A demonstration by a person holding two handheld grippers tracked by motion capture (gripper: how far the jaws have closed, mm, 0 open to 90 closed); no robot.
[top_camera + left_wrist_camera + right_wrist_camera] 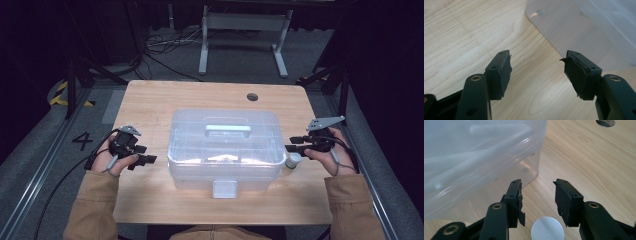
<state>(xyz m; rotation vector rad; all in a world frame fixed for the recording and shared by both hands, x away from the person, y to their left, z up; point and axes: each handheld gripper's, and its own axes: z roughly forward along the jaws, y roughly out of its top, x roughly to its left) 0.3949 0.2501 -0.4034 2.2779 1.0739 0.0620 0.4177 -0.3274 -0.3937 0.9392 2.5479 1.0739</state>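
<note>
1. Wooden table (pixel 150 100) under dim light carries the clear lidded storage box (pixel 225 150) at its middle, front latch (pixel 224 189) toward me.
2. My left gripper (pixel 145 160) is spread, nothing between its jaws, just beside the box's left end.
3. My right gripper (pixel 292 143) is spread too, near the right end, over a small white-capped bottle (pixel 293 160).
4. Lid looks still on; I judge everything is yet to do.

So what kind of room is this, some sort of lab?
Probably a lab or recording studio rather than a home. A small wooden table stands among dark curtains, black cables trail over the grey floor, and a person works a hand-held gripper in each hand beside a clear plastic box.
</note>
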